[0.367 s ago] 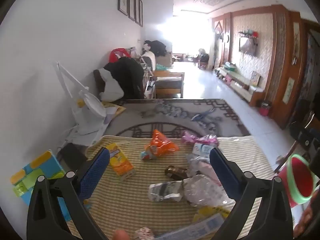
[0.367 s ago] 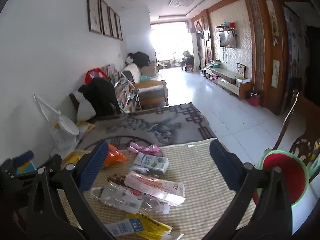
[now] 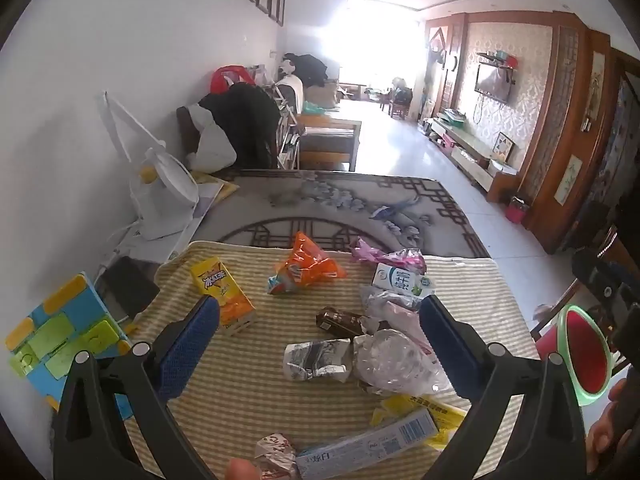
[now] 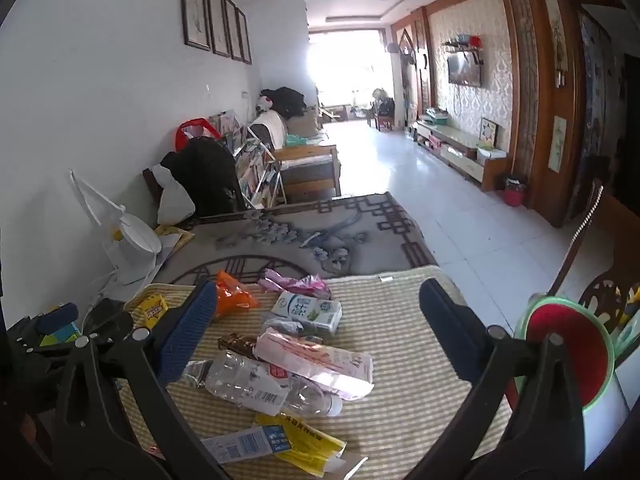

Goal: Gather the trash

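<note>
Trash lies scattered on a striped yellow mat (image 3: 248,396): a yellow drink carton (image 3: 222,290), an orange wrapper (image 3: 306,266), a white milk carton (image 3: 400,280), a crushed silver carton (image 3: 316,360), a clear plastic bottle (image 4: 256,384), a pink packet (image 4: 316,360) and a blue-white box (image 3: 368,446). My left gripper (image 3: 318,344) is open and empty, above the crushed carton. My right gripper (image 4: 316,332) is open and empty, over the bottle and pink packet. A red bin with a green rim (image 4: 568,352) stands at the right, also in the left wrist view (image 3: 584,348).
A white desk lamp (image 3: 164,196) and papers sit at the table's left by the wall. A blue-green-yellow block toy (image 3: 60,340) lies left of the mat. A patterned grey cloth (image 3: 340,208) covers the table beyond the mat. Chairs stand at the right.
Both grippers have shifted slightly forward and down toward the trash on the mat. Both stay open and empty.
</note>
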`<control>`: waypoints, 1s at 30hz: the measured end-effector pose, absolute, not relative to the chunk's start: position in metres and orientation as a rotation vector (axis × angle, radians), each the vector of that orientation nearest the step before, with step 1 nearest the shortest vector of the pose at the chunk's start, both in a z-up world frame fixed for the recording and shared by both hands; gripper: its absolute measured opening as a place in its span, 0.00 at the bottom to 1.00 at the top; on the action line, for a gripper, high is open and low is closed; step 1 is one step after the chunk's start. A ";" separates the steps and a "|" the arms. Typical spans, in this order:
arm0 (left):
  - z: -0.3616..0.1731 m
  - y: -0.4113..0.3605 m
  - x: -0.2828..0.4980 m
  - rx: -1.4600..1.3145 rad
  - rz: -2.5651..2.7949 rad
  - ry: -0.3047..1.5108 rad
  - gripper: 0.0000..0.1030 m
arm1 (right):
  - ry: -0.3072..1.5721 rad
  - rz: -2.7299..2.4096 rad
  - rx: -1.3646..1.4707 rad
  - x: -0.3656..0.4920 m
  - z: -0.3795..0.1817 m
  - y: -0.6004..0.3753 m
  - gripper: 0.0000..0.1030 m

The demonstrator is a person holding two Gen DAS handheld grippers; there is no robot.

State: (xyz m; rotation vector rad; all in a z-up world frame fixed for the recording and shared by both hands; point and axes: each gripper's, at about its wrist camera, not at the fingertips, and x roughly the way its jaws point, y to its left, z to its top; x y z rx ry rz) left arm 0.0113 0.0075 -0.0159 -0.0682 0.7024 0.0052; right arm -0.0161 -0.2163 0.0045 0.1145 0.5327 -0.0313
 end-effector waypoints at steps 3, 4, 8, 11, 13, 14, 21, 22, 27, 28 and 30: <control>-0.019 0.008 0.014 -0.070 0.011 0.702 0.93 | 0.540 -0.037 0.131 -0.015 0.006 -0.213 0.97; -0.016 0.007 0.013 -0.068 0.012 0.700 0.93 | 0.539 -0.040 0.129 -0.015 0.006 -0.210 0.97; -0.016 0.006 0.015 -0.060 0.015 0.703 0.93 | 0.536 -0.032 0.140 -0.018 0.005 -0.220 0.97; -0.016 0.004 0.015 -0.056 0.018 0.702 0.93 | 0.534 -0.032 0.137 -0.018 0.006 -0.221 0.97; -0.015 0.005 0.015 -0.057 0.017 0.702 0.93 | 0.534 -0.036 0.143 -0.016 0.005 -0.224 0.97; -0.015 0.005 0.016 -0.056 0.019 0.702 0.93 | 0.532 -0.036 0.143 -0.017 0.005 -0.225 0.97; -0.013 0.007 0.019 -0.051 0.023 0.701 0.93 | 0.533 -0.028 0.151 -0.016 0.007 -0.226 0.97; -0.013 0.007 0.019 -0.051 0.023 0.701 0.93 | 0.534 -0.028 0.153 -0.015 0.006 -0.226 0.97; -0.012 0.008 0.020 -0.051 0.026 0.699 0.93 | 0.537 -0.034 0.152 -0.013 0.005 -0.224 0.97; -0.012 0.008 0.021 -0.051 0.026 0.700 0.93 | 0.537 -0.034 0.151 -0.013 0.005 -0.224 0.97; -0.012 0.008 0.021 -0.050 0.027 0.700 0.93 | 0.538 -0.031 0.153 -0.013 0.005 -0.225 0.97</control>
